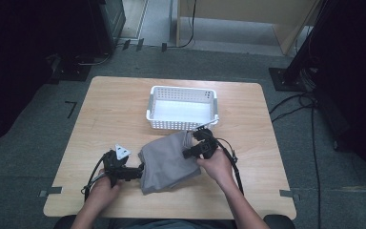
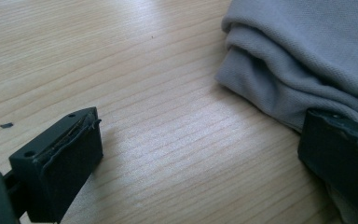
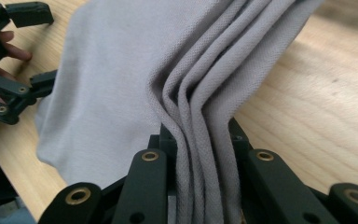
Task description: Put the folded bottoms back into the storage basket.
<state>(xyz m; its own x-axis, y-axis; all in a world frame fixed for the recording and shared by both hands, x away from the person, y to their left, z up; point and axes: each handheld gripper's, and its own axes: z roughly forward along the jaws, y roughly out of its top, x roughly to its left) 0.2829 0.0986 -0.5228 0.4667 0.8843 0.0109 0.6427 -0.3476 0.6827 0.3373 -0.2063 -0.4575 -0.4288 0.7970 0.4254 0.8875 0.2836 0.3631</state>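
Observation:
A folded grey cloth (image 1: 167, 163) lies on the wooden table (image 1: 114, 109) in front of a white basket (image 1: 183, 109). My right gripper (image 1: 191, 143) is shut on the cloth's far right edge. In the right gripper view several grey layers (image 3: 200, 93) run pinched between its jaws (image 3: 200, 158). My left gripper (image 1: 139, 171) stands open at the cloth's left edge. In the left gripper view its jaws (image 2: 205, 130) are wide apart over bare wood, and the right one rests against the cloth's folded edge (image 2: 279, 88).
The basket, perforated and empty, stands just beyond the cloth at mid-table. Cables trail from both grippers across the wood. Bare tabletop lies left of the cloth and to the right of the right hand (image 1: 217, 167).

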